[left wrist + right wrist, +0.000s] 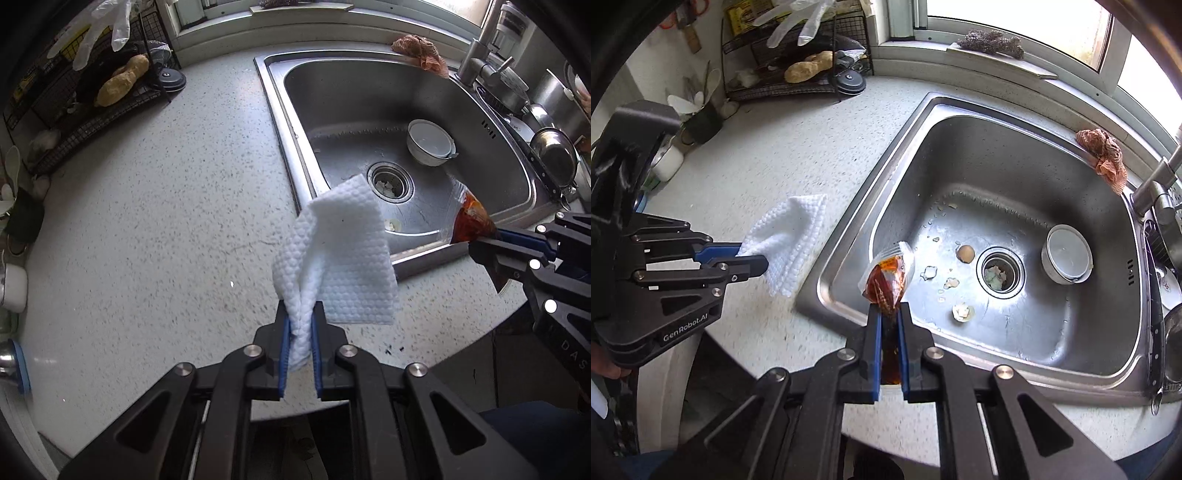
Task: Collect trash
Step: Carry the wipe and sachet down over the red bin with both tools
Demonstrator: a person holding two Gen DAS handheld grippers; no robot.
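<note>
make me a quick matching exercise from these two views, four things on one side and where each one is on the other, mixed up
Things:
1. white paper towel
2. sauce packet
3. white bowl
4. orange rag

Places:
A. on the sink floor beside the drain
B. clamped in the left gripper
C. draped on the sink's back rim
D. clamped in the right gripper

Pairs: 1-B, 2-D, 3-A, 4-C

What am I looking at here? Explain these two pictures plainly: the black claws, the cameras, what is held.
The black claws are hand-held grippers, one in each of a person's hands, each with a camera looking along its fingers. One picture comes from the left gripper, shut on a white paper towel. The other comes from the right gripper, shut on a sauce packet. Each gripper also shows in the other's picture. Below are a speckled counter and a steel sink holding a bowl and food scraps.
</note>
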